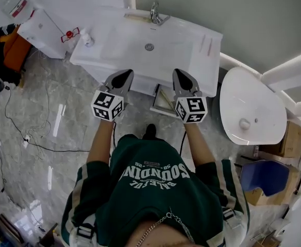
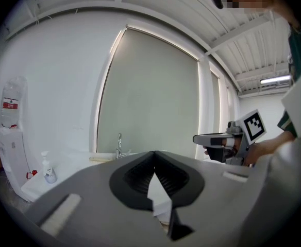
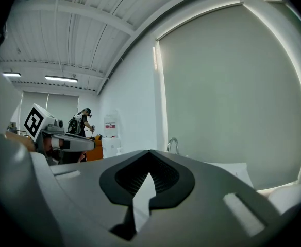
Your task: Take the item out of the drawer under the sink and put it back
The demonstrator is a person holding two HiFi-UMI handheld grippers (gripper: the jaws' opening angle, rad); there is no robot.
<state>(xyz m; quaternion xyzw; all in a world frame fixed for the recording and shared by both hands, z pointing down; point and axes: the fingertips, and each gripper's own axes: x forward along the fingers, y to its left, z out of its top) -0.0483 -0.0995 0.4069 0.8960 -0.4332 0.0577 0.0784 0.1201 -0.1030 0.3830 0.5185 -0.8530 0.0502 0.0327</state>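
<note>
A white sink (image 1: 117, 40) with a chrome faucet (image 1: 155, 12) stands in front of me. Below its front edge a drawer (image 1: 164, 101) sticks out a little; I cannot make out what lies in it. My left gripper (image 1: 126, 75) hovers over the sink's front edge, left of the drawer, shut and empty. My right gripper (image 1: 180, 74) hovers level with it just above the drawer, also shut with nothing in it. In the left gripper view the left gripper (image 2: 154, 152) points at the faucet (image 2: 119, 144). The right gripper view shows the right gripper (image 3: 149, 152) with its tips together.
A soap bottle (image 1: 86, 37) stands on the sink's left corner. A white oval fixture (image 1: 248, 107) is to the right, a white appliance (image 1: 43, 31) to the left. Cables (image 1: 16, 127) trail over the marble floor. Cardboard boxes (image 1: 293, 138) and a blue bin (image 1: 264, 176) sit at far right.
</note>
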